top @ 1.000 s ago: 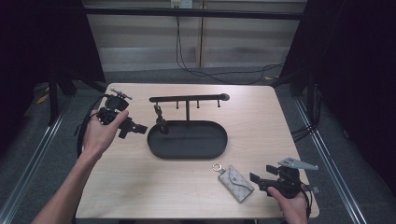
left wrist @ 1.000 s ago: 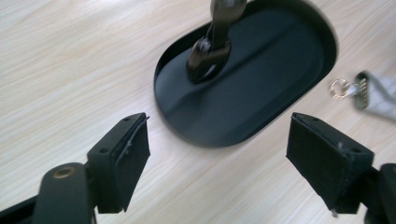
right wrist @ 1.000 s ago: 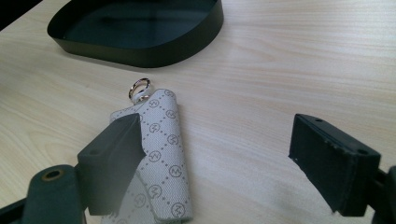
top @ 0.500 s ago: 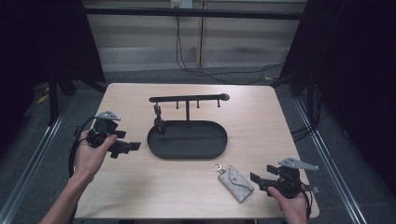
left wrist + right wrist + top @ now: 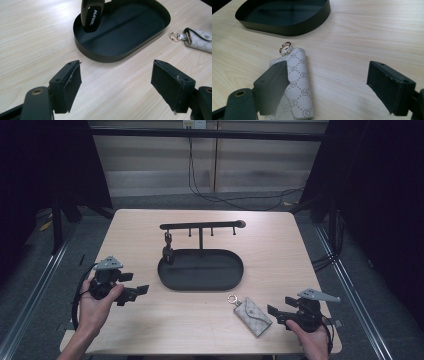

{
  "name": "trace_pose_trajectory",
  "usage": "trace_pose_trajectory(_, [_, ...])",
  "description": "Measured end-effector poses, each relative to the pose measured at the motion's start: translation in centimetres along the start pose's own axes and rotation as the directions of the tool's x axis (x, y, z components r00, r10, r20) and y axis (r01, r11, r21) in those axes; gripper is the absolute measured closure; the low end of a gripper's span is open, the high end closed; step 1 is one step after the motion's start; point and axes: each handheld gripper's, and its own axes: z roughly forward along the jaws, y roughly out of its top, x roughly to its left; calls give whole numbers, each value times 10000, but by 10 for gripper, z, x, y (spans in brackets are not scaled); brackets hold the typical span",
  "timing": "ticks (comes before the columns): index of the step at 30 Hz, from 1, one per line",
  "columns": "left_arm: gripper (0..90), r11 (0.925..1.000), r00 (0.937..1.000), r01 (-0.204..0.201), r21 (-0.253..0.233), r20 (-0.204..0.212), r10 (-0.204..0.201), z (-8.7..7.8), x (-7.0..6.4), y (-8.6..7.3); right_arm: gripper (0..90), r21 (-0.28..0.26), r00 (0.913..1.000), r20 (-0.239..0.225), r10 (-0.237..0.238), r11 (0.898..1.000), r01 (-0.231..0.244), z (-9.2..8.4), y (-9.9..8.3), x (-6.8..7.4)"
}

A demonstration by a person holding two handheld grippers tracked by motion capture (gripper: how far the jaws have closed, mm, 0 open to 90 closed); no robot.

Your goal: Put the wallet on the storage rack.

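A black oval tray (image 5: 210, 270) with a hook rack (image 5: 200, 225) stands mid-table. A black key fob (image 5: 168, 252) marked HAVAL (image 5: 91, 15) hangs from the rack's left hook over the tray's left end. A grey patterned key pouch (image 5: 254, 316) with a gold ring (image 5: 285, 47) lies flat in front of the tray. My left gripper (image 5: 137, 292) sits low at the near left and points at the tray (image 5: 112, 56). Its jaws have just been closing slightly, but it is open (image 5: 116, 72) with nothing between them. My right gripper (image 5: 275, 312) is open (image 5: 328, 75), and its left jaw hangs over the pouch (image 5: 299, 82).
The wooden table's near edge (image 5: 200, 352) lies just behind both hands. Metal rails (image 5: 40, 285) run along the floor on either side. Cables (image 5: 80, 295) trail from the grippers. Bare wood lies between the left gripper and the pouch (image 5: 200, 41).
My left hand has moved from beside the rack's left end toward the near left of the table and has sunk lower. The right hand and the pouch have stayed put.
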Motion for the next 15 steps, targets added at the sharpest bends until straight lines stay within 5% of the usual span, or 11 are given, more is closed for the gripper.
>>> trace_pose_trajectory(4, [239, 9999, 9992, -45, -147, -388, 39, 0, -4, -16, 168, -19, 10000, -6, 20, 10000, -20, -1, 0, 0])
trace_pose_trajectory(15, [239, 9960, 9983, 572, -684, 149, -563, -19, -7, -57, 158, 202, 9997, -209, -161, 9997, 165, 4, 1, 2])
